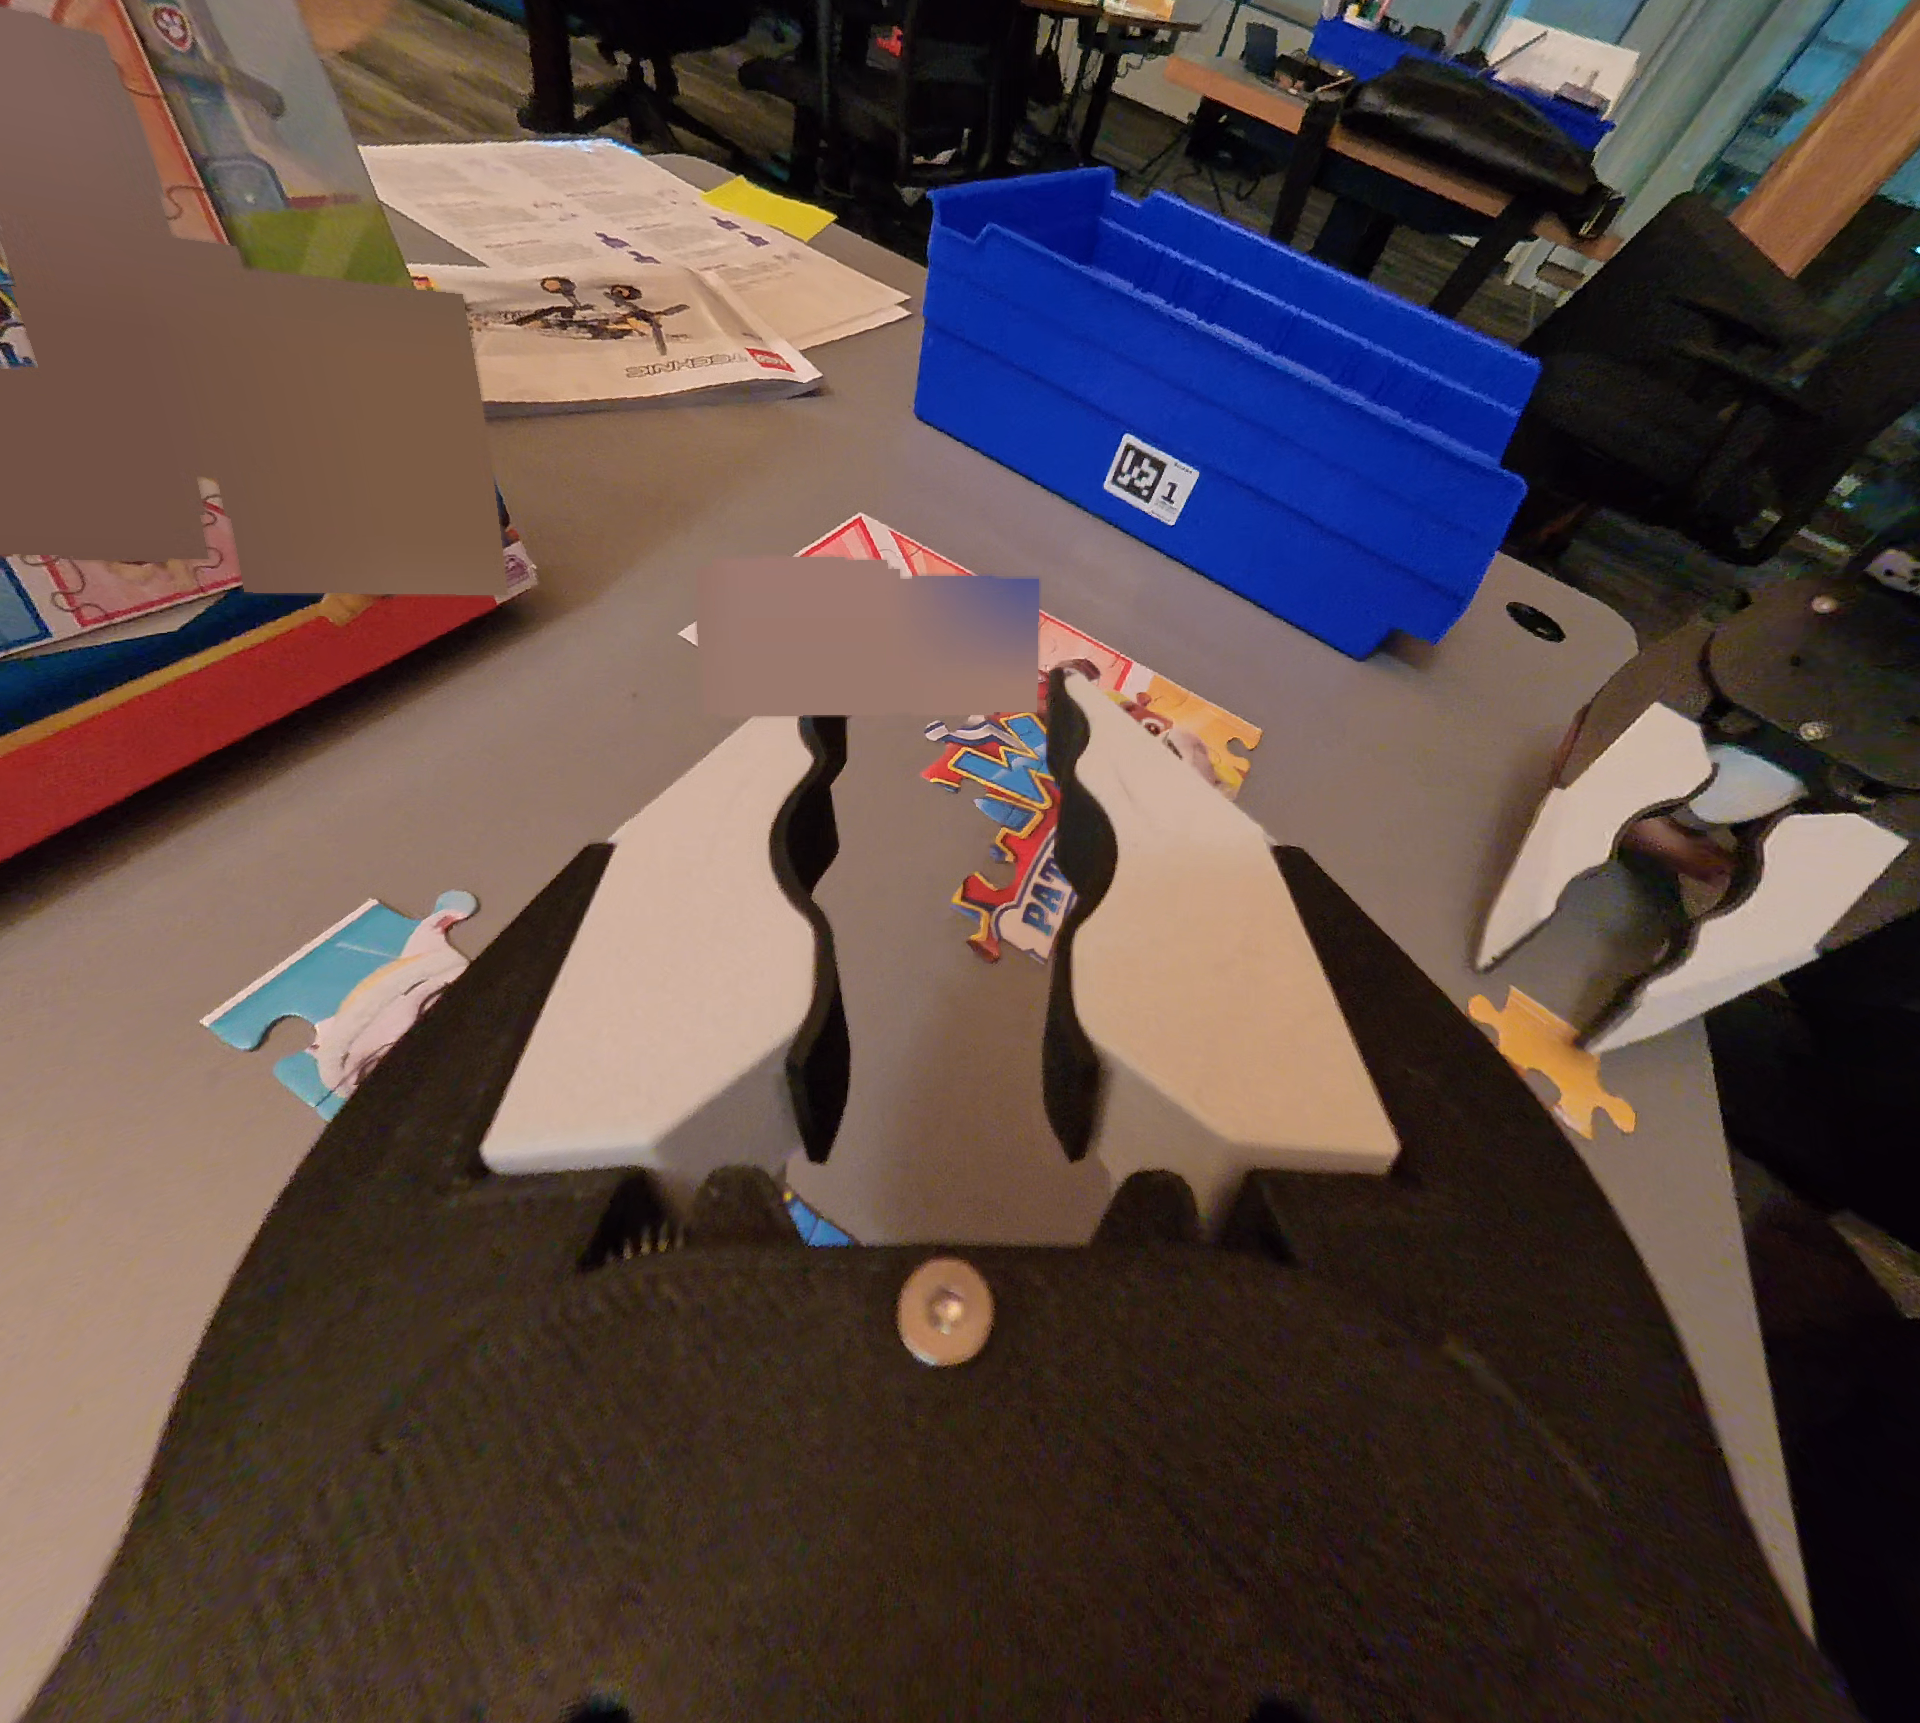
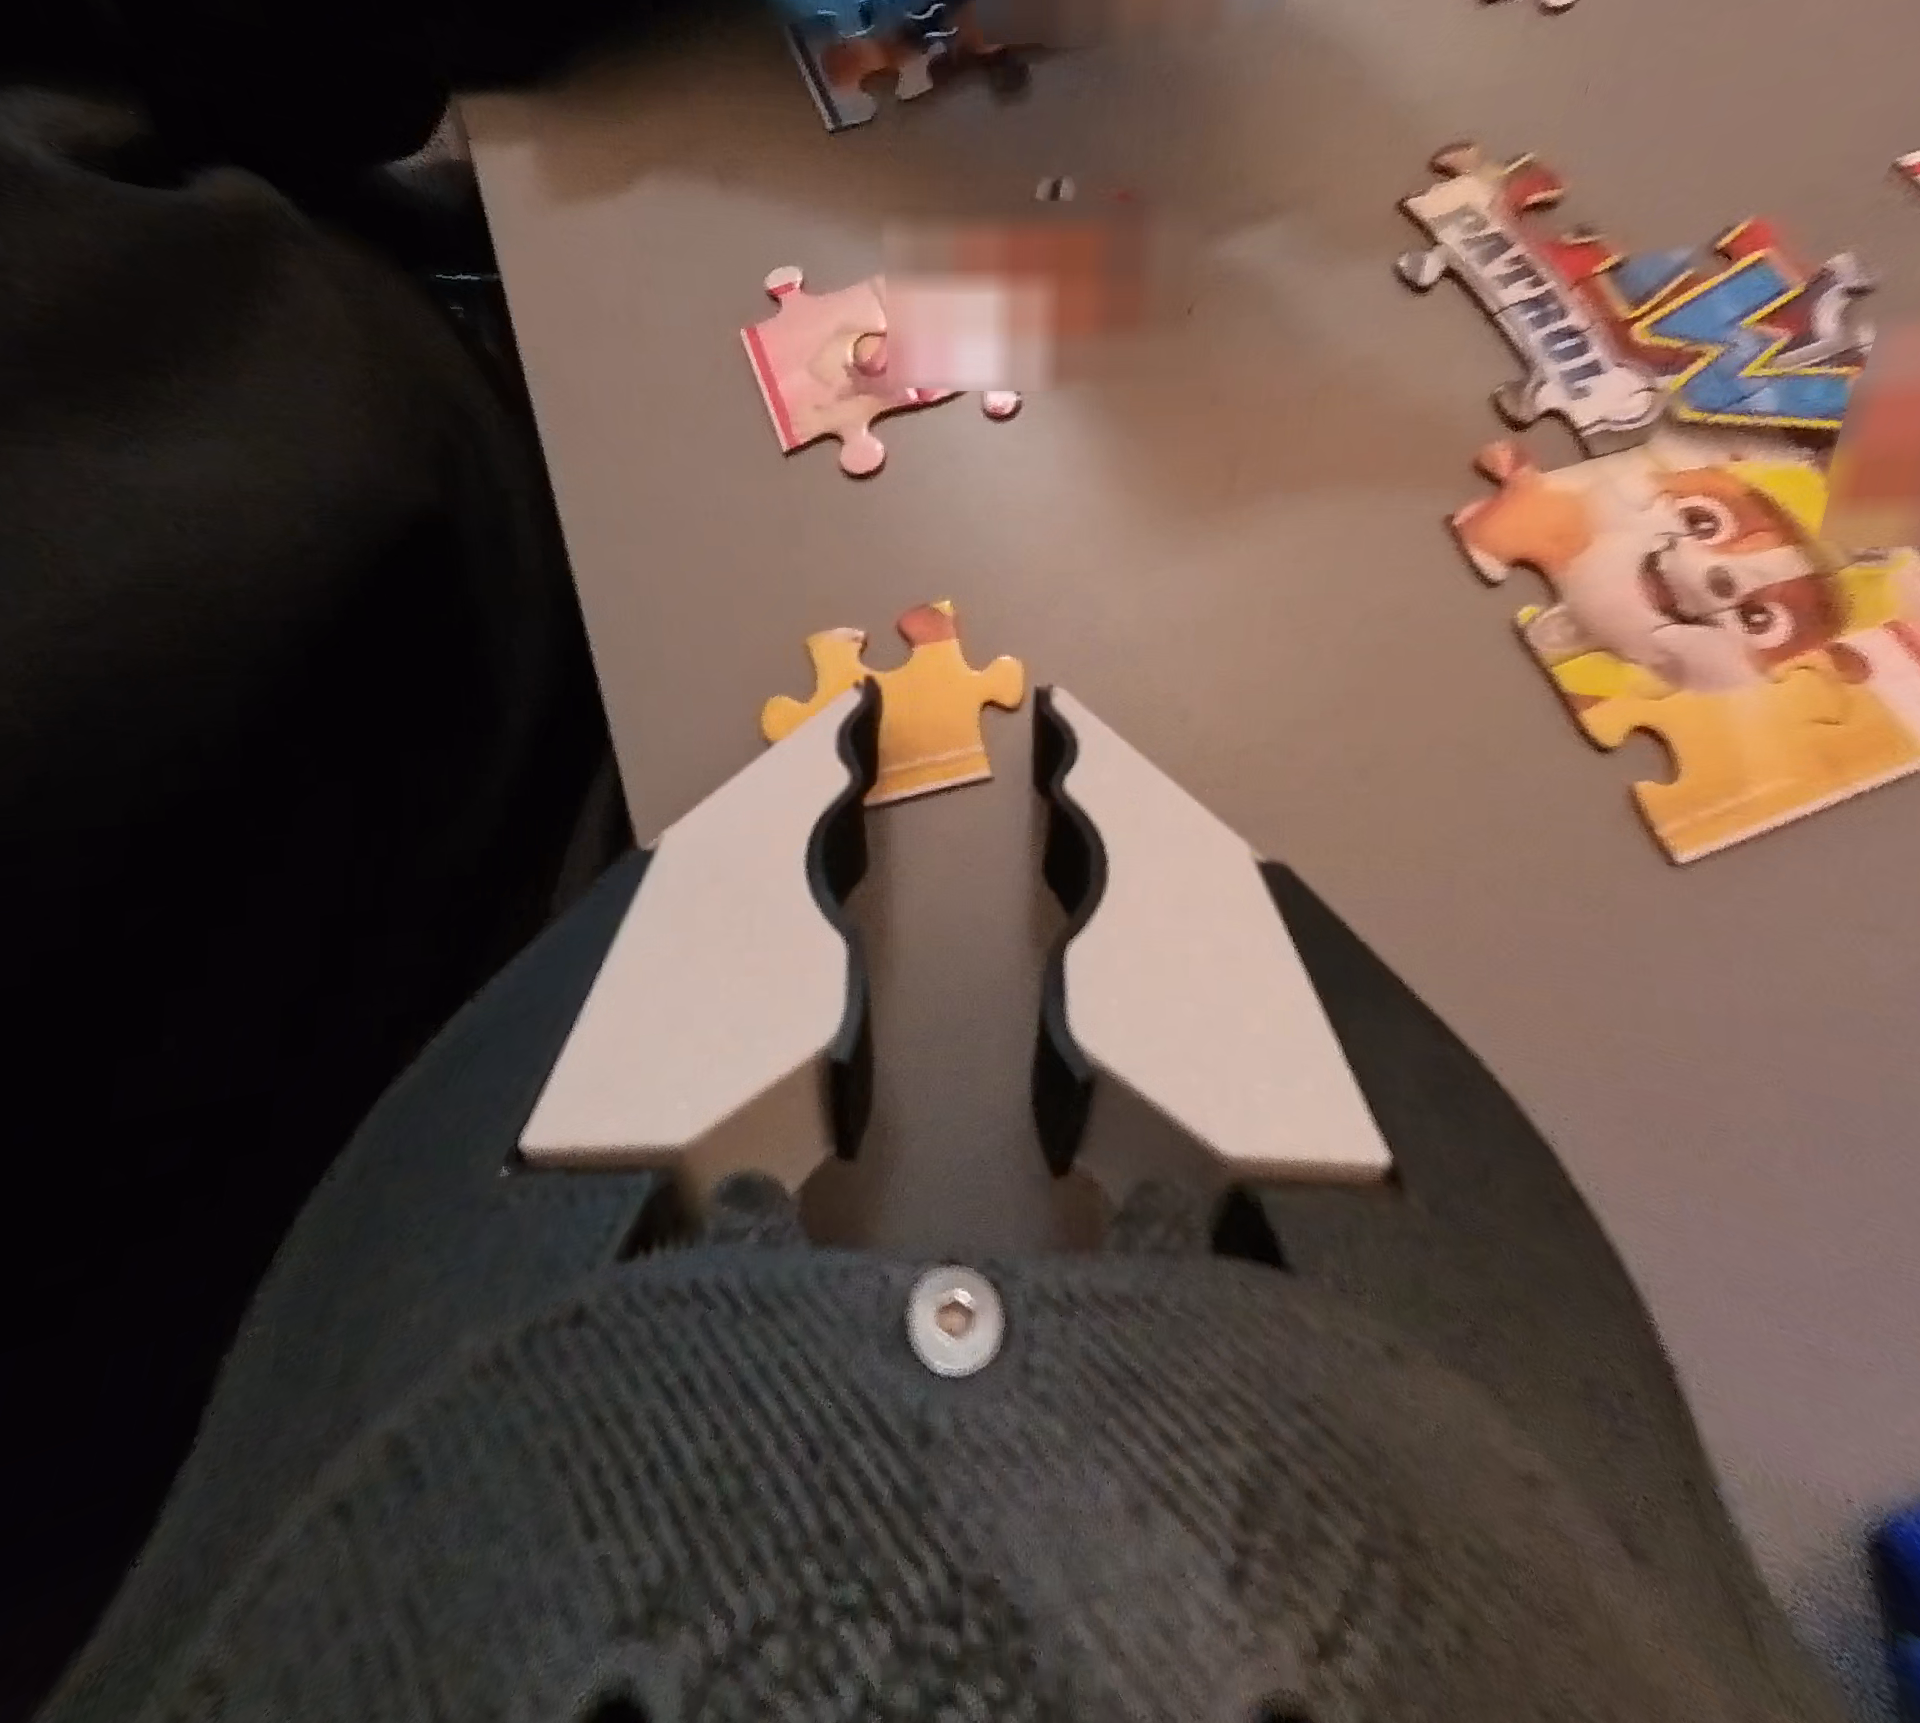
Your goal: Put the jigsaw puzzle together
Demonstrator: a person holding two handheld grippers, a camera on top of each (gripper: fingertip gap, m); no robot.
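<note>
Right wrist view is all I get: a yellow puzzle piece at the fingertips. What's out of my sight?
Observer: A blue bin stands on the grey table, beyond the puzzle.
Operator: And the other gripper?
Observer: The left gripper is open and holds nothing; it hovers by the joined red and blue pieces.
Operator: Anything else?
Observer: A light blue piece lies alone to its left, and booklets lie farther back.
</note>
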